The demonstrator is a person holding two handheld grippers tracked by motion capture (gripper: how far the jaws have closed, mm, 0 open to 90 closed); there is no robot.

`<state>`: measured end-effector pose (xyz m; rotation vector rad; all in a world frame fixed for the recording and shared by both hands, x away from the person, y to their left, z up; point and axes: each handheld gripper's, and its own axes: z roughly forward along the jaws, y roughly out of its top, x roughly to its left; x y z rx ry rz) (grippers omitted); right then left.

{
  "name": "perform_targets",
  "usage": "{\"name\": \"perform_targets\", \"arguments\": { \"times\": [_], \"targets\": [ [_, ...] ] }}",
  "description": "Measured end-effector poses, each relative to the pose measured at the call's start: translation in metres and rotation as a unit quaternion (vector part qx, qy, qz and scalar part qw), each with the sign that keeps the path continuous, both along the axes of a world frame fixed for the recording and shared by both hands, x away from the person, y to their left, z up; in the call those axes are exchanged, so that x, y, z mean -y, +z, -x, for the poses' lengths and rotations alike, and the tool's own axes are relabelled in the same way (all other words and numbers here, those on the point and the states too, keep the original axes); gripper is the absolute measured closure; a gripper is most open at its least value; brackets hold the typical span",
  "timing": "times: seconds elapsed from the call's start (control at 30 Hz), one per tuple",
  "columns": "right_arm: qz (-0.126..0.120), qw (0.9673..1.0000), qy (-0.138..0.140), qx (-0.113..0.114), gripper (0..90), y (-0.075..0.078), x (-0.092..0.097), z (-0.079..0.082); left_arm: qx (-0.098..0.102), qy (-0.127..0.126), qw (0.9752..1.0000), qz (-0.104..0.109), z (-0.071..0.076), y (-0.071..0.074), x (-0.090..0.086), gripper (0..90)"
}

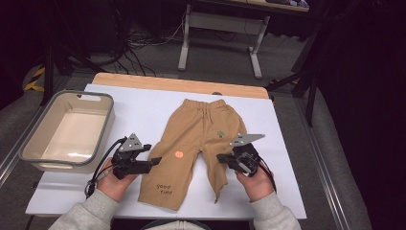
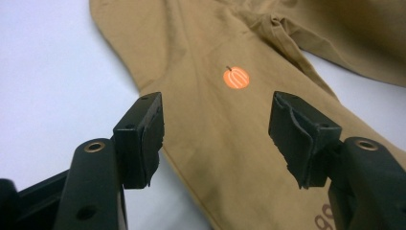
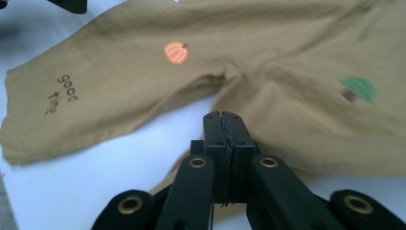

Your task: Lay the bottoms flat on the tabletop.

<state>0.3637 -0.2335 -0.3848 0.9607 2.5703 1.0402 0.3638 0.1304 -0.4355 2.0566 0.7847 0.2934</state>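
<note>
On the table: tan trousers (image 1: 198, 143) lie flat on the white sheet (image 1: 139, 108), waistband at 12 o'clock, cuffs at 6; an empty tub (image 1: 33, 146) stands well apart at 9 o'clock.
Right gripper (image 1: 221, 157): jaws clenched together; the right gripper view shows no cloth between the tips, which point at the inner edge of the tree-print leg.
Left gripper (image 1: 155, 160): jaws apart, straddling the outer edge of the pumpkin (image 2: 236, 77) leg, nothing pinched.
Risk, right: clenched on nothing, it could lift away without the leg.
Risk, left: closing this far out may catch one layer only, so the leg would twist or slip.
Risk, sheet: a low pinch could drag it too.
Hand pose: both forearms enter from 6 o'clock, the grippers point inward at each other, held low and nearly level.
</note>
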Motion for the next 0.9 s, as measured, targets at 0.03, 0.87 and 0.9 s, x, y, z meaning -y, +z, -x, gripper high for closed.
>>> {"name": "perform_targets", "arguments": {
  "times": [0.03,0.87,0.9],
  "targets": [
    [-0.002,0.9999,0.010,-0.011,89.9,-0.005,-0.009,-0.009,-0.003,0.004,1.0000,0.004,0.001,-0.001,-0.001,37.6],
    [-0.002,0.9986,0.052,-0.006,60.6,-0.043,-0.020,0.019,-0.008,-0.003,1.0000,0.001,0.002,-0.003,0.000,34.8],
    [0.002,0.9985,0.055,-0.007,58.9,-0.047,-0.023,0.018,-0.008,-0.002,1.0000,0.000,0.002,-0.003,0.000,34.9]
  ]
}}
